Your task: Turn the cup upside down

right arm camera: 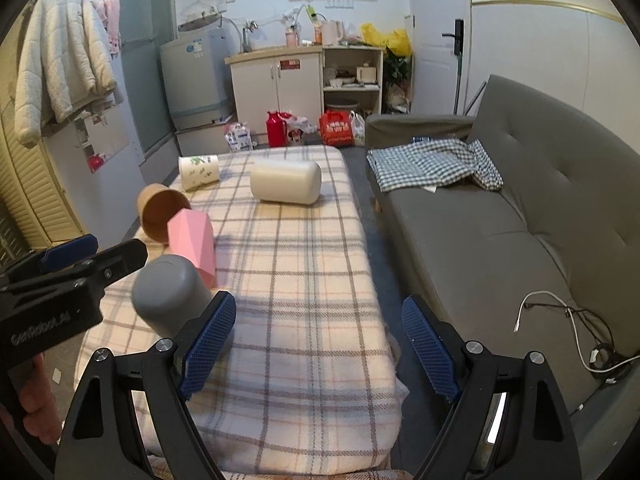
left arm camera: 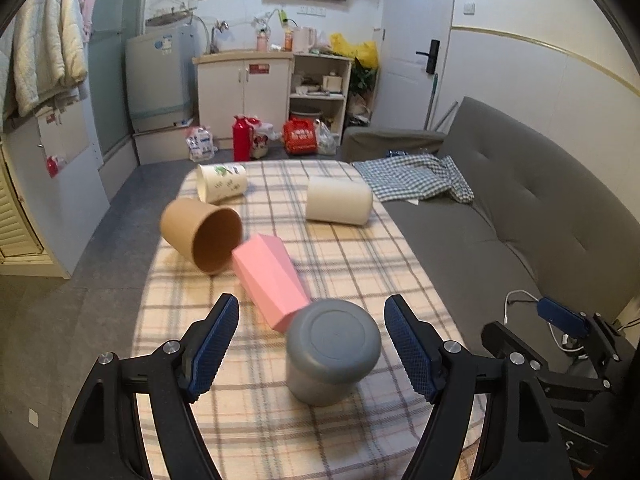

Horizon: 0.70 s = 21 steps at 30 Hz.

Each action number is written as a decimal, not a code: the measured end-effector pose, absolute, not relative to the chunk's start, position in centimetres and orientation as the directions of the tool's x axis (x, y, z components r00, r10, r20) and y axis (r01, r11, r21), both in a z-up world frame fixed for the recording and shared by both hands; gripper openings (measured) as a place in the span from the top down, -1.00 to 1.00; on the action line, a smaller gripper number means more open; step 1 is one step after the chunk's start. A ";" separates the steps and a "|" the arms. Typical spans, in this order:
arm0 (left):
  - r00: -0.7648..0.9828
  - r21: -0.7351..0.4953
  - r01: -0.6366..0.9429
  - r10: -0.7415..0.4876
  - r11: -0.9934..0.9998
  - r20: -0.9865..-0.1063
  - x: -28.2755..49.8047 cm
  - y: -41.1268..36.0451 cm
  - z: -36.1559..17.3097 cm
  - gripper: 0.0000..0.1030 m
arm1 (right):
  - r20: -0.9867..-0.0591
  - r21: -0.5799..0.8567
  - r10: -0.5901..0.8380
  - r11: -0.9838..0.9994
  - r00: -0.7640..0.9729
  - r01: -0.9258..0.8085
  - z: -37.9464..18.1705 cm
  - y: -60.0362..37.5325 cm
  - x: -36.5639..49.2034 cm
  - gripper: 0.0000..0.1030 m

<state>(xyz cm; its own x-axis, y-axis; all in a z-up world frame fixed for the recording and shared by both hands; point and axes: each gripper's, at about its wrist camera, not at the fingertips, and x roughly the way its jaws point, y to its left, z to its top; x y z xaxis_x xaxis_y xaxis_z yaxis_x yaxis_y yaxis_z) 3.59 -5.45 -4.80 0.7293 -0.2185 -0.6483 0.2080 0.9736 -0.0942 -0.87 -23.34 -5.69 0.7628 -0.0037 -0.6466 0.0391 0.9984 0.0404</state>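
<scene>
A grey cup (left arm camera: 332,350) stands upside down, base up, on the plaid-covered table (left arm camera: 340,264). It also shows in the right wrist view (right arm camera: 170,294). My left gripper (left arm camera: 312,344) is open, its blue pads either side of the grey cup and apart from it. A pink faceted cup (left arm camera: 270,280) lies on its side just behind the grey cup. A brown paper cup (left arm camera: 202,234), a white printed cup (left arm camera: 221,182) and a cream cup (left arm camera: 339,200) lie on their sides farther back. My right gripper (right arm camera: 318,344) is open and empty over the table's near right edge.
A grey sofa (right arm camera: 520,208) runs along the table's right side, with a checked cloth (right arm camera: 432,162) and white cables (right arm camera: 560,320) on it. Cabinets, a washing machine and bags stand beyond the table's far end. The left gripper body (right arm camera: 60,284) sits at the left of the right wrist view.
</scene>
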 end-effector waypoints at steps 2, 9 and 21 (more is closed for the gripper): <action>0.741 -0.097 0.198 -0.214 0.975 -0.636 3.2 -4.9 -4.1 -0.52 | -0.635 0.039 0.003 0.999 0.773 0.028 -5.2 -23.1 -1.3 -0.66; 0.790 -0.056 0.154 -0.157 0.987 -0.592 0.7 -2.9 -2.1 -0.54 | -0.593 0.052 0.067 0.998 0.802 -0.045 -3.8 -21.6 -3.0 -0.66; 0.825 -0.045 0.024 -0.045 0.999 -0.564 -3.2 0.6 -4.6 -0.88 | -0.592 0.053 0.136 0.990 0.794 -0.130 -5.4 -19.5 -4.6 -0.90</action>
<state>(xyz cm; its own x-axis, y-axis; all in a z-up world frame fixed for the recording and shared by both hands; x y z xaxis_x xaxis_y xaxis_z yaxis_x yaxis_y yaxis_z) -3.20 0.58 -4.57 0.8248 -0.0448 -0.5637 0.0236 0.9987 -0.0448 -4.63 -19.50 -5.39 0.7944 0.1356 -0.5921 -0.1298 0.9901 0.0527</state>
